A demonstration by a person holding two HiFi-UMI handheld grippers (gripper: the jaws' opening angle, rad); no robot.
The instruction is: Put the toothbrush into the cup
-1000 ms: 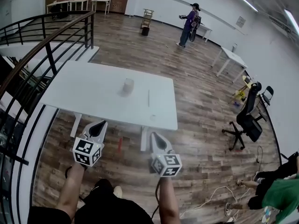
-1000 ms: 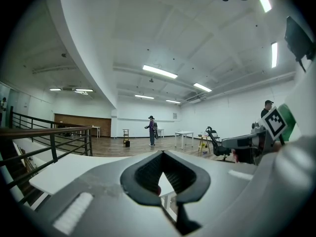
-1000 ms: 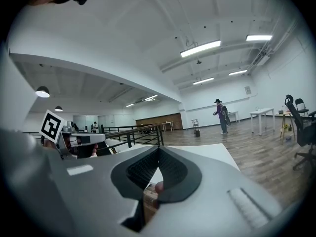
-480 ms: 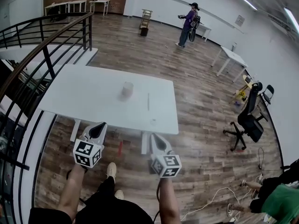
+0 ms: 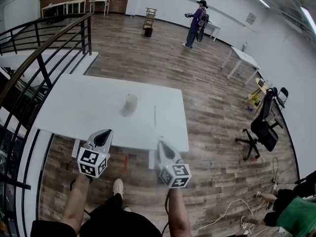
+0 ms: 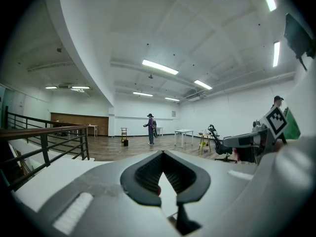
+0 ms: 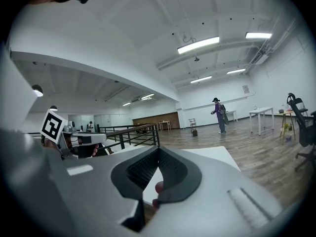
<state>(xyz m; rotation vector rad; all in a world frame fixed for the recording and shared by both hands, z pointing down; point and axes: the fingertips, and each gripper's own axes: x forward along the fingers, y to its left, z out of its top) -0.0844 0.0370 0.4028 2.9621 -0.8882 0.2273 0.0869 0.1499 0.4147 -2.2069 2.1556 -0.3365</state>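
Note:
A pale cup (image 5: 131, 102) stands upright near the middle of the white table (image 5: 79, 105). To its right lies a thin white toothbrush (image 5: 154, 115), pointing away from me. My left gripper (image 5: 105, 132) hovers at the table's near edge, in front of the cup and to its left, jaws shut and holding nothing. My right gripper (image 5: 161, 143) is just short of the near edge, in line with the toothbrush, shut and holding nothing. In the left gripper view the left gripper (image 6: 162, 153) shows tips that meet; in the right gripper view the right gripper (image 7: 158, 148) shows the same.
A black railing (image 5: 34, 63) runs along the left. A black office chair (image 5: 261, 127) stands at right, with another white table (image 5: 239, 58) behind it. A person (image 5: 195, 19) stands far off; another sits on the floor (image 5: 296, 206) near cables. A small red thing (image 5: 125, 163) lies under the table.
Both grippers have come forward together toward the table's near edge, and the table, cup and toothbrush now sit closer in the head view. Both jaws stay shut.

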